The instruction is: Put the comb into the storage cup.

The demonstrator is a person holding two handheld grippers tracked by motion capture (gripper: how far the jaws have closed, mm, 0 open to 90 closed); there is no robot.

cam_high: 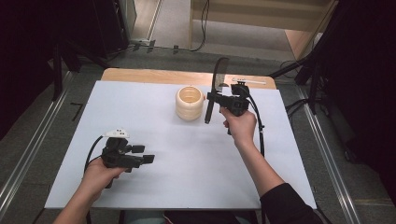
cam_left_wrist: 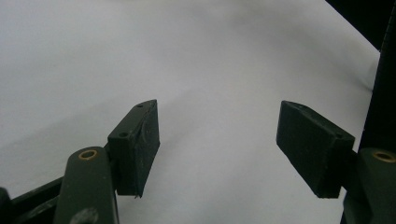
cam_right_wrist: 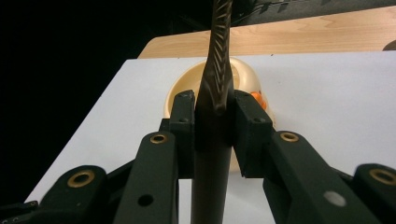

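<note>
A cream ribbed pot (cam_high: pixel 189 103) stands on the white sheet (cam_high: pixel 187 163) toward the back middle. Just right of it my right gripper (cam_high: pixel 211 97) is shut on the handle of a dark spatula (cam_high: pixel 219 74), held upright with its blade above the jaws. In the right gripper view the spatula (cam_right_wrist: pixel 217 79) rises between the pads, with my right gripper (cam_right_wrist: pixel 215 116) closed around it; behind it the pot (cam_right_wrist: pixel 184 86) holds something orange (cam_right_wrist: pixel 256 97). My left gripper (cam_high: pixel 144 154) is open near the front left, nothing between its fingers. Under my left gripper (cam_left_wrist: pixel 217 140) lies bare white sheet.
A strip of wooden tabletop (cam_high: pixel 154 74) shows behind the sheet. A small white object (cam_high: pixel 250 80) lies on it at the back right. Dark stands and cables surround the table on both sides.
</note>
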